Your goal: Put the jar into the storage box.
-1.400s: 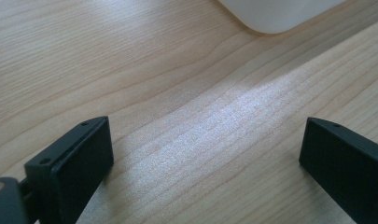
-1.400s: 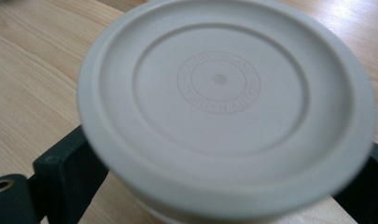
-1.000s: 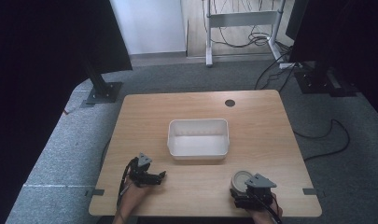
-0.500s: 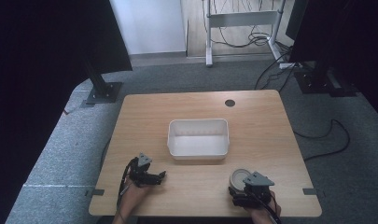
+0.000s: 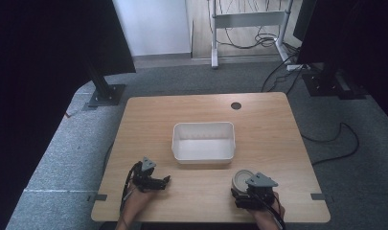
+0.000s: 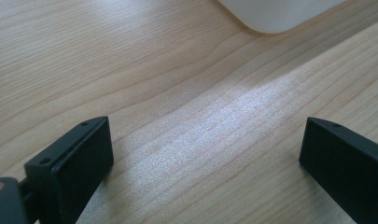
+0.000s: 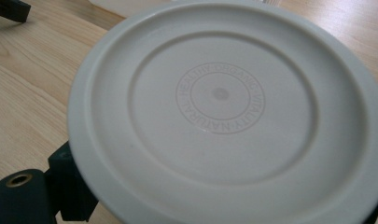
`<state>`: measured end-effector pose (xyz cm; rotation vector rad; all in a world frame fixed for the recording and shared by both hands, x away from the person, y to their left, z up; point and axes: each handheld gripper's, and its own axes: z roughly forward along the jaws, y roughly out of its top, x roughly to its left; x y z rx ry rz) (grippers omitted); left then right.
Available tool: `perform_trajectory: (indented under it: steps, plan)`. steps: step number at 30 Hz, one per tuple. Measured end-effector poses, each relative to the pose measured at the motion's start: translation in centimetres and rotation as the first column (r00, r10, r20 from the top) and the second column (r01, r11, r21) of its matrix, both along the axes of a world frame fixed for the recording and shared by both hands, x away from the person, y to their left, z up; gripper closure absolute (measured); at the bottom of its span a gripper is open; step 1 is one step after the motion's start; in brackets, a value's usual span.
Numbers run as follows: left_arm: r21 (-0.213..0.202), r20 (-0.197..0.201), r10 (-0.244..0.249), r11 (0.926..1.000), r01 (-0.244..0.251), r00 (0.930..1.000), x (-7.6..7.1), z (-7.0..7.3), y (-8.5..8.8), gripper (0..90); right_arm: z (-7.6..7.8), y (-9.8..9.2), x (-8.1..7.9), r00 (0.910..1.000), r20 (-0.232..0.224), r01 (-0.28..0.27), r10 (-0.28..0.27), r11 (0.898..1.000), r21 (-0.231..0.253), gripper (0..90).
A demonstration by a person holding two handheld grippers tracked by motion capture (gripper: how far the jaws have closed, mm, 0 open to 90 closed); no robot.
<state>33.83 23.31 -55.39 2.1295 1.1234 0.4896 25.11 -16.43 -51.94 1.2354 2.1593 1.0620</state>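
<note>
A round tub with a pale grey-white lid [image 5: 241, 179] stands at the table's front right. Seen close in the right gripper view, the lid [image 7: 224, 98] carries a ring of embossed lettering. My right gripper [image 5: 243, 188] is shut on the tub, and one black finger [image 7: 67, 186] shows under the lid's left rim. At the front left my left gripper [image 5: 164, 181] lies low over the wood, pointing right. It is open [image 6: 205, 154] with bare table between its jaws.
A white rectangular bin [image 5: 203, 125], empty, sits at the table's middle; its corner [image 6: 280, 14] is just ahead of the left gripper. A cable hole [image 5: 236, 105] is at the back. Dark monitor stands [image 5: 105, 93] and floor cables surround the table.
My right gripper and the tub have shifted slightly to the left. The left gripper has stayed put.
</note>
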Motion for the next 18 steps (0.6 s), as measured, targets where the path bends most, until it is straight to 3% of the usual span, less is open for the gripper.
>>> perform_trajectory:
  steps: [18]
  plan:
    - [0.000,0.000,0.000,1.0000,0.000,1.0000,0.0,0.0,0.0,2.6,0.8,1.7,1.7,0.9997,0.005,-0.024,0.024,1.000,0.010,9.3]
